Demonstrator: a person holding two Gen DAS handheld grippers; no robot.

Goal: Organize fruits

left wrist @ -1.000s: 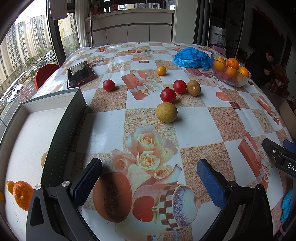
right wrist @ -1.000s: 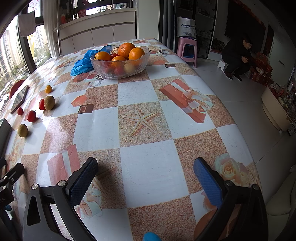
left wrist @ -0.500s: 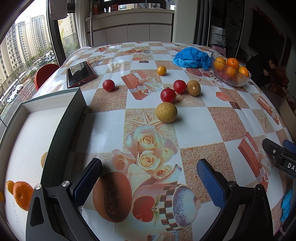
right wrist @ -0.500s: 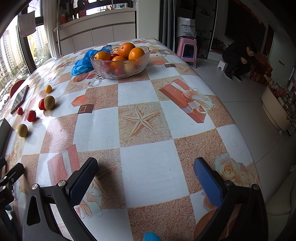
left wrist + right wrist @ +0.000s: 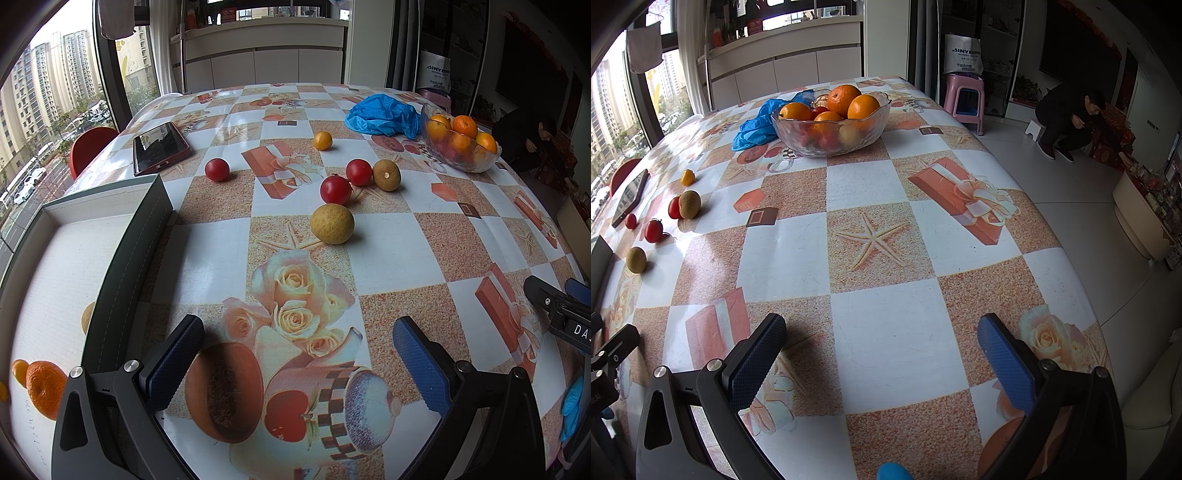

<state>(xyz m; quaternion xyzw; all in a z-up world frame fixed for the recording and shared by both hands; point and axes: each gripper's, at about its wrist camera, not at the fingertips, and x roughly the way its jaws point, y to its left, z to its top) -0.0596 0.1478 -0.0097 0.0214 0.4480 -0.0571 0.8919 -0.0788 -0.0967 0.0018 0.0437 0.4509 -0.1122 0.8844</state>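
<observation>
Both sets of jaws are spread wide with nothing between them: the left gripper (image 5: 295,354) hangs low over the rose print at the near edge of the table, and the right gripper (image 5: 882,350) hovers over a white square further right, also holding nothing. My guess is the step in hand is picking loose fruit off the cloth and dropping it into the box (image 5: 122,258) on the left, which already has an orange (image 5: 46,387) and a couple of smaller pieces in it. Closest target for the left gripper looks like the yellow-green fruit (image 5: 331,223), straight ahead in the middle of the table. I'd come in level, straddle it evenly and close gently (round fruit on slick cloth will probably roll if one pad nudges it first). Right behind it sit a red tomato (image 5: 335,189), another red one (image 5: 358,171) and a brown kiwi (image 5: 386,175), packed close, so approach from the near side. Another red one (image 5: 217,169) and a small orange one (image 5: 322,140) lie farther off. Surface is a glossy checked tablecloth (image 5: 886,325); a phone (image 5: 160,147), blue plastic bag (image 5: 384,114) and glass bowl (image 5: 831,125) of oranges sit at the far end. Big windows on the left, a person crouching (image 5: 1071,122) on the floor at right.
</observation>
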